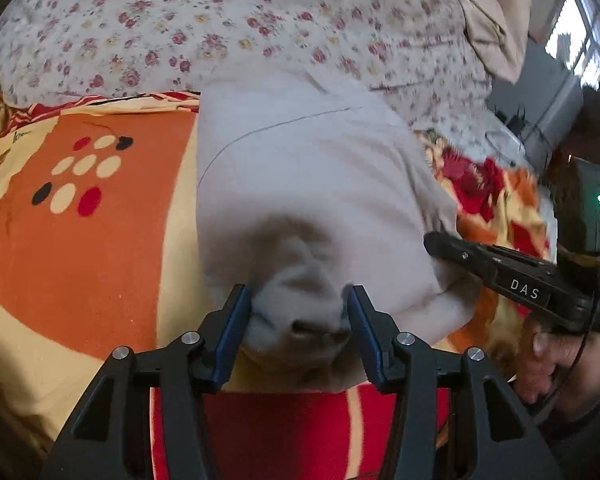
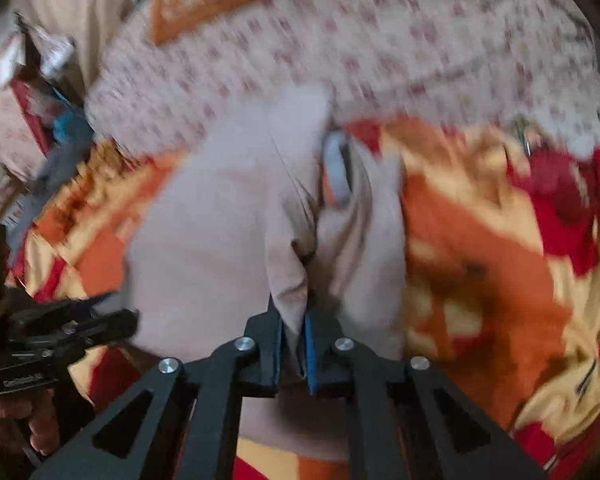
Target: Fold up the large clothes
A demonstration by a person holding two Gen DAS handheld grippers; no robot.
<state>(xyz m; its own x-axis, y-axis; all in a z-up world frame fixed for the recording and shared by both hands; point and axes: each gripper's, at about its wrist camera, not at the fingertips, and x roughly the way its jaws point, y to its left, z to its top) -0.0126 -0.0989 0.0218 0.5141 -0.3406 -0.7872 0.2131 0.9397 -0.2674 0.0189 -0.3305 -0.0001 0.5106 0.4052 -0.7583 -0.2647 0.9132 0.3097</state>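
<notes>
A large pale grey-beige garment (image 1: 300,168) lies on a bed over an orange, red and cream blanket (image 1: 80,248). In the left wrist view my left gripper (image 1: 298,312) is open, its blue pads either side of a bunched hump of the garment's near edge. My right gripper (image 1: 452,248) reaches in from the right, touching the garment's right edge. In the blurred right wrist view my right gripper (image 2: 294,336) is shut on a fold of the garment (image 2: 204,240), lifting it. The left gripper (image 2: 100,324) shows at the left edge.
A floral white sheet (image 1: 220,20) covers the far part of the bed. A beige cloth (image 1: 492,20) hangs at the far right near a window. Clutter and a blue-grey cloth (image 2: 56,152) lie at the bed's left side in the right wrist view.
</notes>
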